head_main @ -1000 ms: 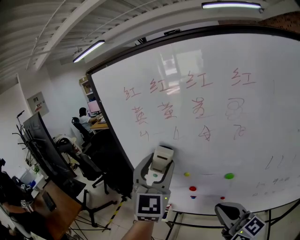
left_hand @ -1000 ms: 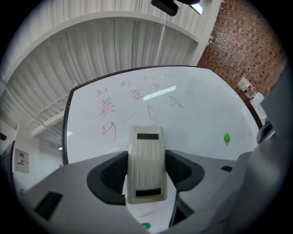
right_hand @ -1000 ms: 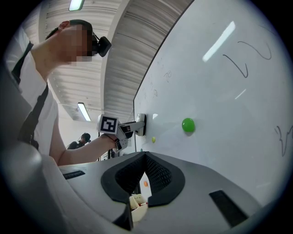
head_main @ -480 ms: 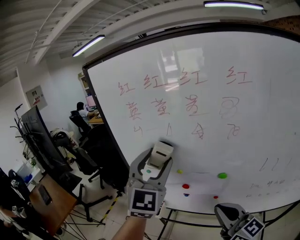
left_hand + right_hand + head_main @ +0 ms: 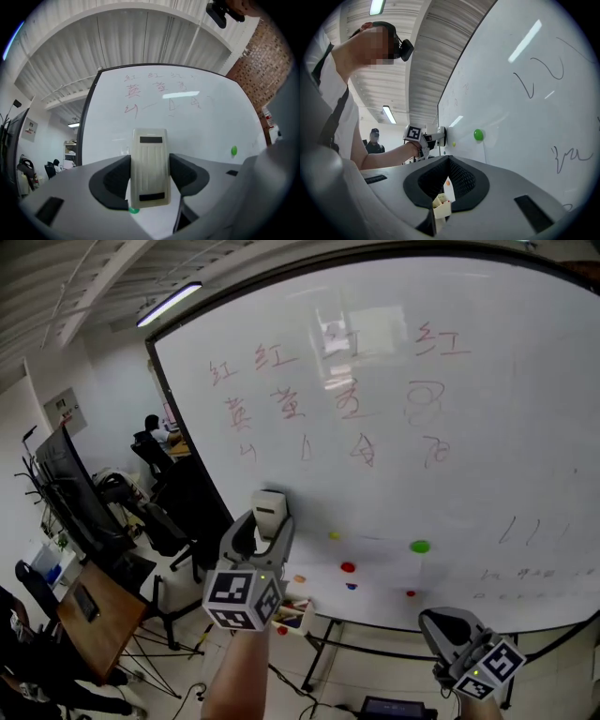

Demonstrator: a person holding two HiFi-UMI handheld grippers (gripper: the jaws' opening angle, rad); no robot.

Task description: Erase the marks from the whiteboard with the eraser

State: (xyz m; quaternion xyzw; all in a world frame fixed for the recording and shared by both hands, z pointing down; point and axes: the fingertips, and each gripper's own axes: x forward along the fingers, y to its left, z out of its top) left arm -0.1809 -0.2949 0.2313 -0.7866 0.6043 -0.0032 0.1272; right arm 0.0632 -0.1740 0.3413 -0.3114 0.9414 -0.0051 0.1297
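Observation:
A large whiteboard (image 5: 487, 427) carries rows of red marks (image 5: 281, 399) across its upper part. My left gripper (image 5: 263, 529) is shut on a cream eraser (image 5: 269, 510), held upright in front of the board's lower left, below the marks. In the left gripper view the eraser (image 5: 149, 145) stands between the pads of the left gripper (image 5: 149, 162), with the marks (image 5: 134, 90) above it. Whether it touches the board I cannot tell. My right gripper (image 5: 448, 629) hangs low at the right, shut and empty, as the right gripper view also shows for the right gripper (image 5: 449, 158).
Green (image 5: 420, 547), red (image 5: 348, 567) and yellow (image 5: 333, 535) magnets stick to the lower board. A tray of markers (image 5: 292, 613) sits under its edge. At the left are a wooden desk (image 5: 89, 615), black chairs (image 5: 159, 521) and a seated person (image 5: 150, 427) far back.
The left gripper with the eraser has moved left, toward the board's lower left. The board fills more of the view. The right gripper stays low at the right.

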